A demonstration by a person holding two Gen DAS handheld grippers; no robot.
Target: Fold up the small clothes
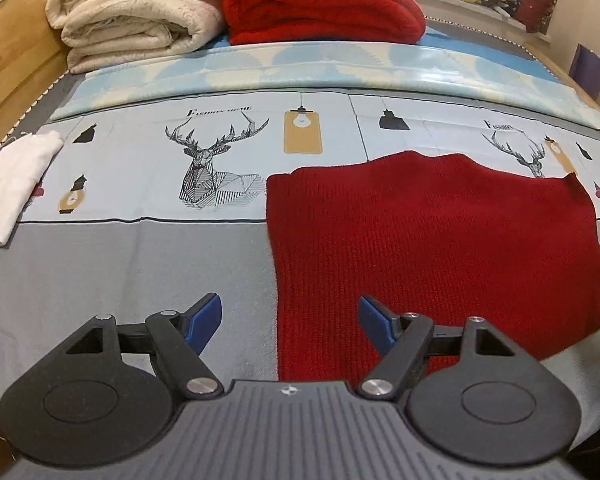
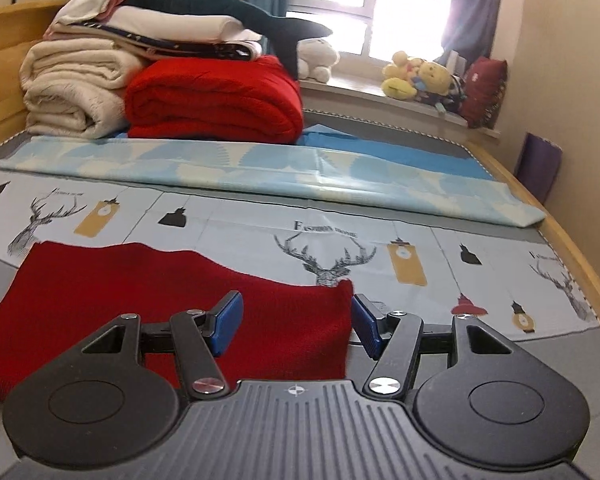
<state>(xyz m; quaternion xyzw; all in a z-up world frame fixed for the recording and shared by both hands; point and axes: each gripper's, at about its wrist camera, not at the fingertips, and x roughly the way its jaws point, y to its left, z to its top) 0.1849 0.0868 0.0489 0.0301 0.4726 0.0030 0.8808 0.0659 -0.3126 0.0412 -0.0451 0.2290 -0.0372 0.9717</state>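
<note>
A dark red knitted garment [image 1: 432,240] lies flat on the bed's deer-printed sheet [image 1: 160,168]. The left tongs [image 1: 290,324] hang spread above its left edge, pinching nothing; the right tongs [image 2: 296,322] stand spread over its right corner, empty. A white folded cloth [image 1: 8,184] lies well apart.

Wooden-framed bed [image 2: 580,264] with deer-print sheet [image 1: 204,168], folded blankets [image 2: 216,96] stacked at far end. Bright window [image 2: 364,8], blue curtains [image 2: 474,4], plush toys [image 2: 420,76] on sill, beige walls [image 2: 580,92].
</note>
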